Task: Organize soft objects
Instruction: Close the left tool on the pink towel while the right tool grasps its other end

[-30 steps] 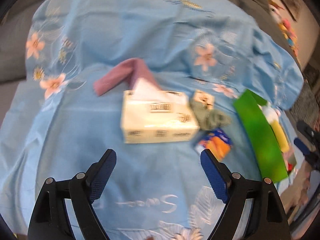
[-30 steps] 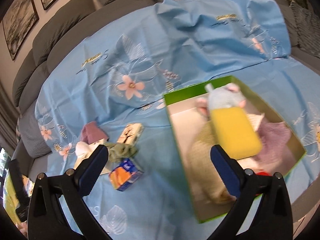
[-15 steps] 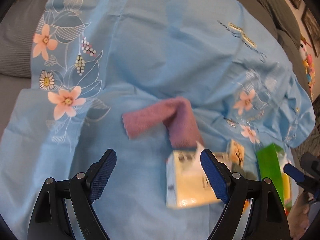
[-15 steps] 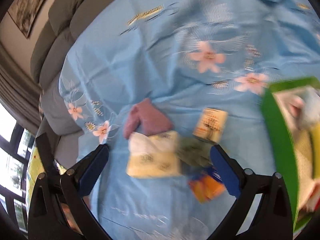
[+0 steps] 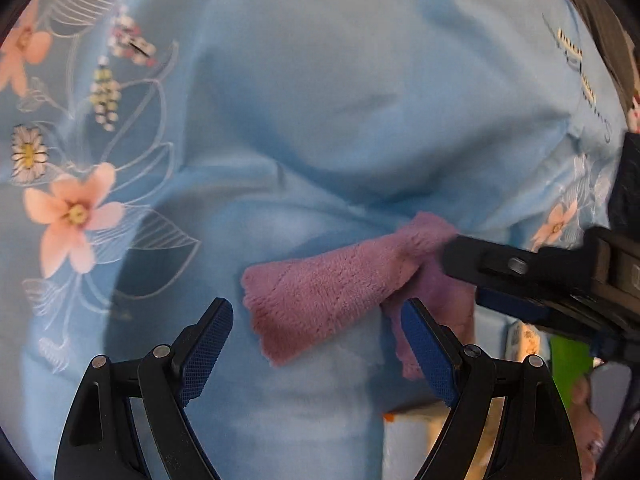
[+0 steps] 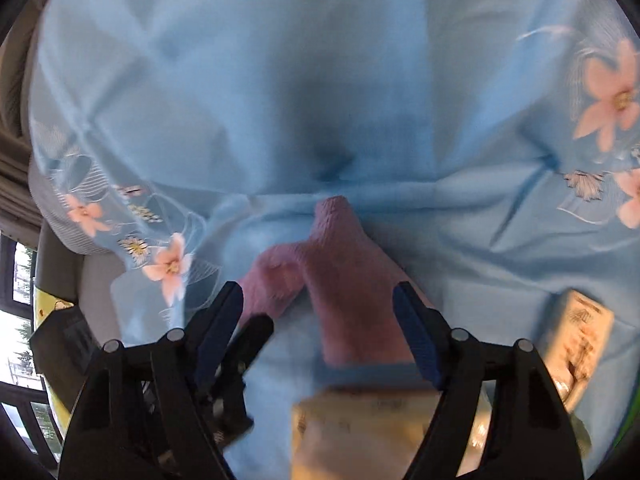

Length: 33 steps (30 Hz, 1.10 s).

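Observation:
A fluffy mauve cloth (image 5: 332, 288) lies folded on the blue flowered sheet (image 5: 320, 120). My left gripper (image 5: 318, 344) hovers open just in front of it, and the cloth's near edge reaches between its blue pads. My right gripper (image 5: 464, 278) comes in from the right onto the cloth's far fold. In the right wrist view the cloth (image 6: 344, 272) sits between the pads of my right gripper (image 6: 318, 332), whose jaws are closing. I see no firm pinch. A left gripper finger (image 6: 252, 336) shows at the lower left.
A cream tissue box (image 6: 360, 432) lies just under the right gripper, and a small printed tissue pack (image 6: 576, 340) sits to its right. The green box (image 5: 568, 364) shows at the lower right of the left wrist view. Grey sofa cushions (image 6: 24, 80) border the sheet.
Both grippers have swept across the sheet and come down over the mauve cloth. The right one swung away from the green box, and its jaws stand narrower than before.

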### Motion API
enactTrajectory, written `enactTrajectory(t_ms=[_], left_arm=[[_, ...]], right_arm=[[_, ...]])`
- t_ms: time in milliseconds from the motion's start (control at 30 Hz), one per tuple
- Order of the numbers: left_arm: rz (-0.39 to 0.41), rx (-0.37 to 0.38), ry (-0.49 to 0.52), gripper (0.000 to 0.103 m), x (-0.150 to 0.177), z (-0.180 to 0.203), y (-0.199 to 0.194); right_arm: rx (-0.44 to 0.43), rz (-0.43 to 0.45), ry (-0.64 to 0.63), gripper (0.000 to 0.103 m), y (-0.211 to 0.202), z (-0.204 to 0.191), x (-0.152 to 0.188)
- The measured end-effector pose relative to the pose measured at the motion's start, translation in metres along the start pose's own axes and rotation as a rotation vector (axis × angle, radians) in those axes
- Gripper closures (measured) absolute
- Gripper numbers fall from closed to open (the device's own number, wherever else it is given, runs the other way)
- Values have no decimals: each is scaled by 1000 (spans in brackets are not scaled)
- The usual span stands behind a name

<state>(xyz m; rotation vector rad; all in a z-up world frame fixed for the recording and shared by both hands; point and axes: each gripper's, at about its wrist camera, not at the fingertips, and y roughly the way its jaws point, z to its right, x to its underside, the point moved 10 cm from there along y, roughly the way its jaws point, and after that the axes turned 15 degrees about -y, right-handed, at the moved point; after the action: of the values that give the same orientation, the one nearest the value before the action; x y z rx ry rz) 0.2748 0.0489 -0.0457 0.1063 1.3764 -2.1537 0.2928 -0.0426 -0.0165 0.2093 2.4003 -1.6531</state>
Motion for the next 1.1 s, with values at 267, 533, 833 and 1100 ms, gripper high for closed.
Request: enactTrajectory(t_ms=[267, 533, 833, 1100], left_arm=[[22, -51, 76, 56, 9, 1, 20], [92, 18, 158, 71, 18, 37, -41], [213, 85, 192, 71, 64, 70, -165], [241, 116, 223, 71, 126, 84, -216]], right_arm=[[8, -53, 4, 76, 40, 12, -1], [-181, 68, -21, 92, 1, -25, -4], [-302, 242, -169, 91, -119, -103, 28], [-358, 325, -187, 91, -190, -115, 106]])
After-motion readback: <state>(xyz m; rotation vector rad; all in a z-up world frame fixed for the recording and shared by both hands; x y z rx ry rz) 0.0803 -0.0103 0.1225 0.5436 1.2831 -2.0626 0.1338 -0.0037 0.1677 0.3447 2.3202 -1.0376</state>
